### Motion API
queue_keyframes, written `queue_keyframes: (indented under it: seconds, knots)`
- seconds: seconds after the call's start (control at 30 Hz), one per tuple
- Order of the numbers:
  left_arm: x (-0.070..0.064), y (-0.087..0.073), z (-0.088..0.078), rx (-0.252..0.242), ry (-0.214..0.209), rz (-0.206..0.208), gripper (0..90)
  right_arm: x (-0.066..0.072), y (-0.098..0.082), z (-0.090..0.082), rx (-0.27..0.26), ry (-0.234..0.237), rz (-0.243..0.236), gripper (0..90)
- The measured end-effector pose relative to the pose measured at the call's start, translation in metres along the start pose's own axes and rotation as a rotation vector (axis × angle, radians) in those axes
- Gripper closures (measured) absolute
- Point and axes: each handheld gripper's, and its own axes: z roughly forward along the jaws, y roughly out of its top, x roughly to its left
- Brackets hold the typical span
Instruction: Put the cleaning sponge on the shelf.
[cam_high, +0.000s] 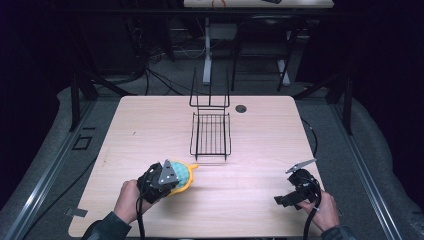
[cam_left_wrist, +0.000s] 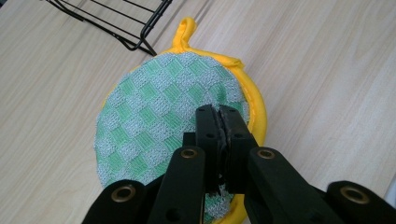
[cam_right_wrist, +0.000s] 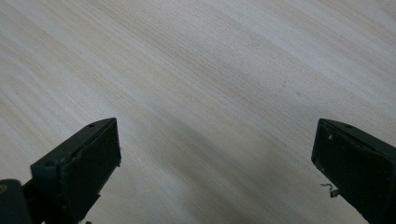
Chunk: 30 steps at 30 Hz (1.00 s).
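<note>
A round pot holder (cam_left_wrist: 154, 116), green-and-white checked with a yellow rim and a yellow loop, lies at the near left of the wooden table (cam_high: 260, 140). My left gripper (cam_left_wrist: 219, 114) has its jaws pressed together over the cloth's near side, seemingly pinching it. In the high view the pot holder (cam_high: 186, 174) pokes out past my left gripper (cam_high: 172, 179). My right gripper (cam_high: 281, 200) rests at the near right, and in its own view the right gripper (cam_right_wrist: 215, 154) is wide open over bare wood, holding nothing.
A black wire rack (cam_high: 210, 132) with an upright back stands at the middle of the table, just beyond the pot holder; its corner (cam_left_wrist: 121, 23) shows close to the yellow loop. A dark round grommet (cam_high: 241, 108) sits at the far edge.
</note>
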Motion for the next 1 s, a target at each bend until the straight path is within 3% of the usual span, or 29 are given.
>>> queue_keyframes:
  seconds: [1.0]
  knots:
    - [0.008, 0.025, 0.000, -0.035, 0.013, 0.049, 87.6, 0.000, 0.000, 0.002, 0.003, 0.000, -0.005, 0.8]
